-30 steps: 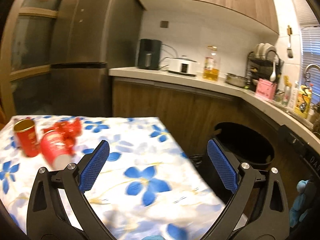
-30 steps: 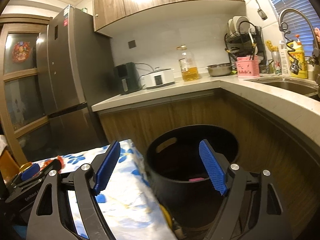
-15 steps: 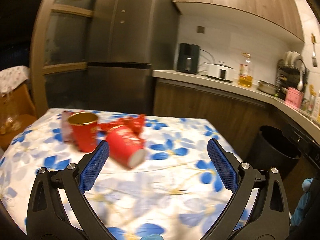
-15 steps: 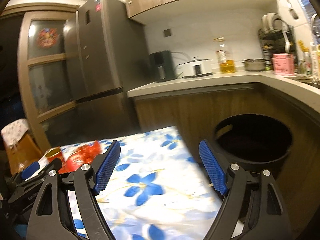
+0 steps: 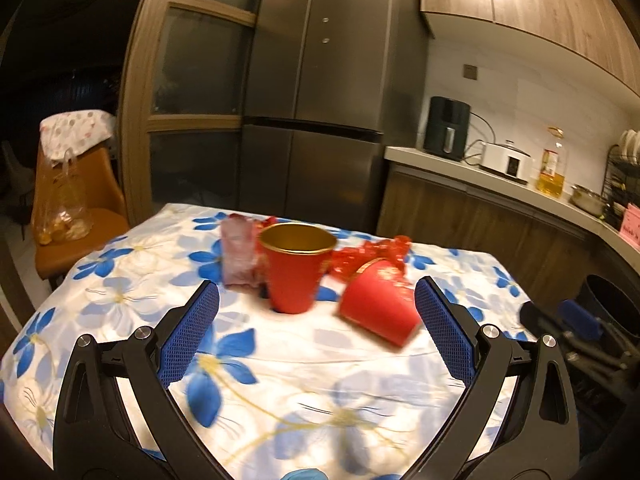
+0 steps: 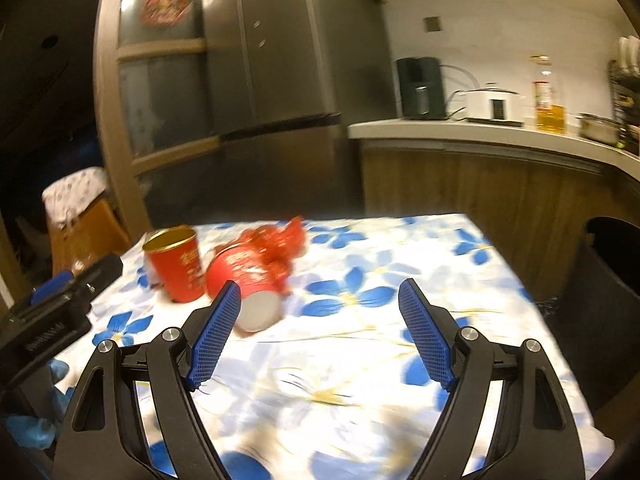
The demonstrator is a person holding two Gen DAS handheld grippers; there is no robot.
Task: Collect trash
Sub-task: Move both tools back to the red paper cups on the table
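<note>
An upright red cup with a gold inside stands on the flowered tablecloth. A second red cup lies on its side to its right, with crumpled red wrapping behind it. A clear pinkish wrapper stands left of the upright cup. My left gripper is open and empty, just short of the cups. My right gripper is open and empty; the tipped cup lies by its left finger, the upright cup further left.
A black trash bin stands on the floor right of the table, also seen in the left wrist view. Fridge, wooden counter with appliances behind. An orange chair holding a plastic bag stands at the left.
Both grippers have swung left from the trash bin toward the table. The red cups now sit centred ahead of the left gripper. Both stay open and empty.
</note>
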